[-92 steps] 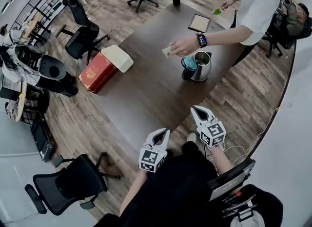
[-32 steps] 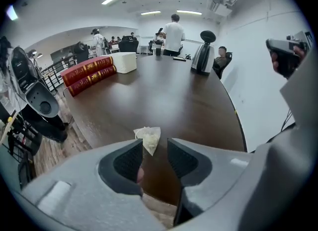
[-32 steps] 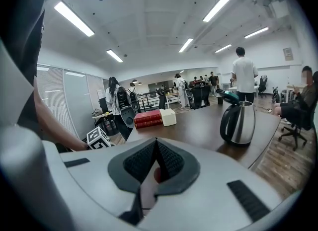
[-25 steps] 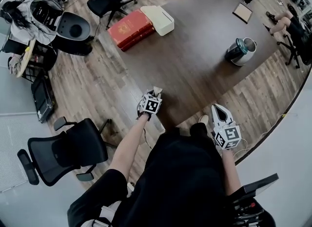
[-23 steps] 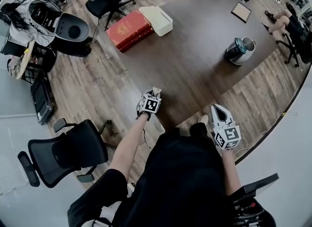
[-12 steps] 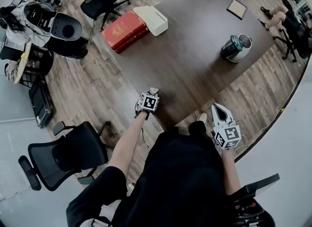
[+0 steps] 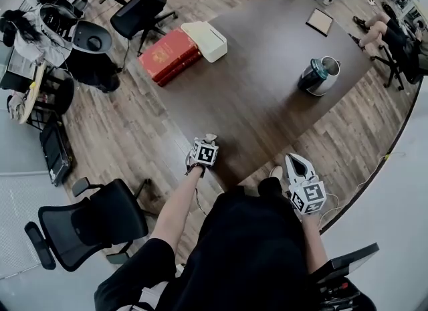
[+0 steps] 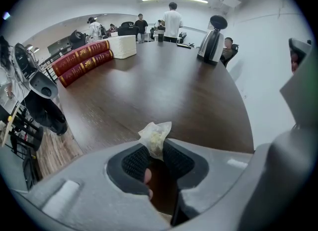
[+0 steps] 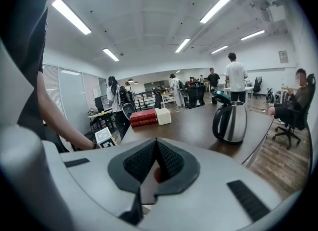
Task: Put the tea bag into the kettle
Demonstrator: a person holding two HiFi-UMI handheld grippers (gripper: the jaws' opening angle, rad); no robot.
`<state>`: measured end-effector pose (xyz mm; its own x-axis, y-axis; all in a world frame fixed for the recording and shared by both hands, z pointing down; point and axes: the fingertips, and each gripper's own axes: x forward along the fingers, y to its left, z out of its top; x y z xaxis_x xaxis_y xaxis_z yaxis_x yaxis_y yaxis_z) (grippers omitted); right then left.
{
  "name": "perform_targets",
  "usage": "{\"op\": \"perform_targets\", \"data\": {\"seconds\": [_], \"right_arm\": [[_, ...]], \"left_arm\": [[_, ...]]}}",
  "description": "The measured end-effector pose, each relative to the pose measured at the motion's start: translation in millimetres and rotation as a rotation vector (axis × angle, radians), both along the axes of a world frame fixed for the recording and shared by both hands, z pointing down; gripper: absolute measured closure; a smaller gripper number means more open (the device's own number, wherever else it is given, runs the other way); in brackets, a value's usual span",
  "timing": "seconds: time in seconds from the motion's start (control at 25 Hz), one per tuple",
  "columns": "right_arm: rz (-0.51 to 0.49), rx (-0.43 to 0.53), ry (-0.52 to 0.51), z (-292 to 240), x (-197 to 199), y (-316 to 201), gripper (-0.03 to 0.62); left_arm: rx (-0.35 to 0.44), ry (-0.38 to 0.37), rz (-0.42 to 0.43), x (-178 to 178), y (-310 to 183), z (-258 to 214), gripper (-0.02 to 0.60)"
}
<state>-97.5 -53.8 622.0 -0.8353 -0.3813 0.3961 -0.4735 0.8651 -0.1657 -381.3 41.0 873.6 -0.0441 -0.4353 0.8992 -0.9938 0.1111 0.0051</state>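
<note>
Open-plan office, large dark brown wooden meeting table, black mesh swivel chairs on castors, wood-plank floor, long white ceiling strip lights, standing people beyond the table's far end.

I see the dark table lying bare from its near corner up to the kettle, so a gripper has an open lane across the top to the kettle's near side. The kettle's raised teal lid stands on its left side, in the way of an approach to the mouth from there, and the kettle sits close to the table's right edge. The red books and the white box lie well left of the kettle, and a tablet lies beyond it, all off that lane.
</note>
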Motion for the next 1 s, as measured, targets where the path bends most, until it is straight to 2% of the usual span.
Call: {"op": "perform_targets", "data": {"seconds": [0.12, 0.32, 0.44, 0.72, 1.0], "right_arm": [[0.004, 0.002, -0.001, 0.9, 1.8, 1.1, 0.588], [0.010, 0.005, 0.000, -2.3, 6.6, 1.4, 0.588], [0.006, 0.004, 0.000, -2.0, 7.1, 3.3, 0.588], [0.003, 0.011, -0.014, -8.3, 5.3, 1.5, 0.588], [-0.015, 0.017, -0.028, -12.0, -2.2, -1.1, 0.588]], "left_arm": [[-0.004, -0.011, 0.005, 2.9, 1.1, 2.9, 0.535], [-0.014, 0.012, -0.009, 3.2, 4.1, 2.4, 0.543], [-0.012, 0.000, -0.010, 2.8, 7.9, 4.1, 0.545], [0.056, -0.025, -0.022, -0.9, 8.8, -12.0, 0.546], [0.197, -0.030, 0.008, 6.2, -8.6, -48.9, 0.548]]}}
